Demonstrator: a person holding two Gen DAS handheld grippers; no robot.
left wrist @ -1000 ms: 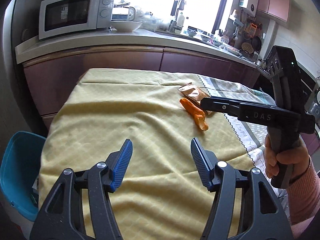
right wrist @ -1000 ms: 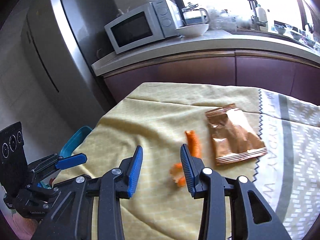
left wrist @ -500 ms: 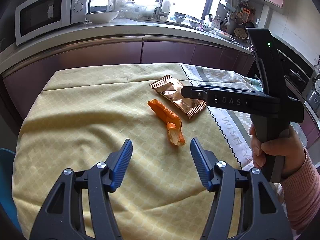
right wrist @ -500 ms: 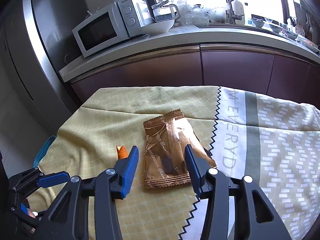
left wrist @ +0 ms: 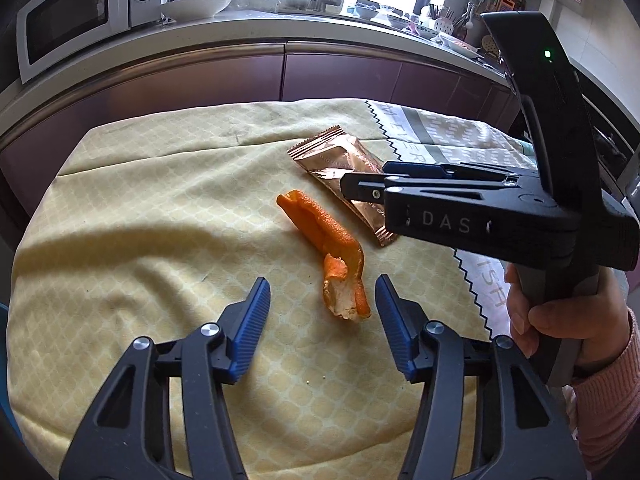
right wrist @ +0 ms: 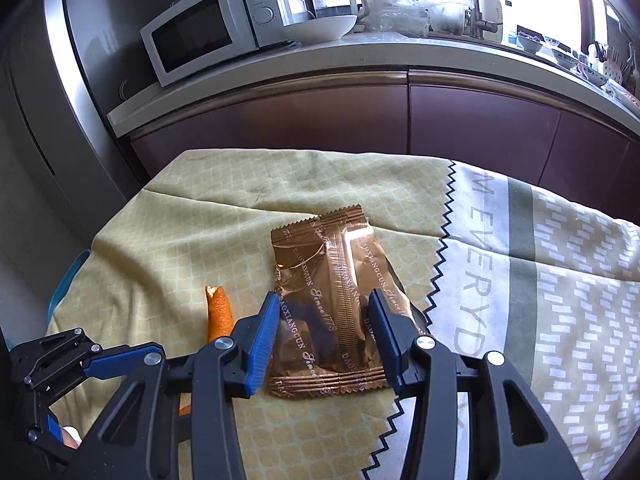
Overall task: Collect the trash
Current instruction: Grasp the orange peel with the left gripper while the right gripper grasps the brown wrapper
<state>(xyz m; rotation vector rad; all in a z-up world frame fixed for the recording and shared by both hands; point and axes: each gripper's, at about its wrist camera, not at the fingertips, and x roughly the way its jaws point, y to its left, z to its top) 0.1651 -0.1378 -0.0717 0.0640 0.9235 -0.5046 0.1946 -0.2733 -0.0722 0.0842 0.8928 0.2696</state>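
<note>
Two pieces of trash lie on the yellow cloth [left wrist: 132, 240], and each hand has lined up on one of them; I judge this to be the approach just before the pick-up, with nothing lifted yet

The left gripper [left wrist: 322, 304] has its jaws apart and closing. The peel [left wrist: 328, 240] lies ahead of them, its near, curled end between the two blue pads but nearer the right-hand pad; neither pad touches it. The rest of the peel runs away from the jaws, up and to the left

The right gripper [right wrist: 324, 332] holds its jaws apart, astride the wrapper [right wrist: 332, 300]. The wrapper lies flat on the cloth between and below the pads, its far end reaching well beyond the fingertips. Whether the pads touch its edges I cannot tell, but it looks unpinched

Next, I judge, each gripper needs to sink until its pads reach cloth level, then shut. The peel stands proud and should catch easily. The wrapper is thin and flat, so it may have to buckle upward between the pads
</note>
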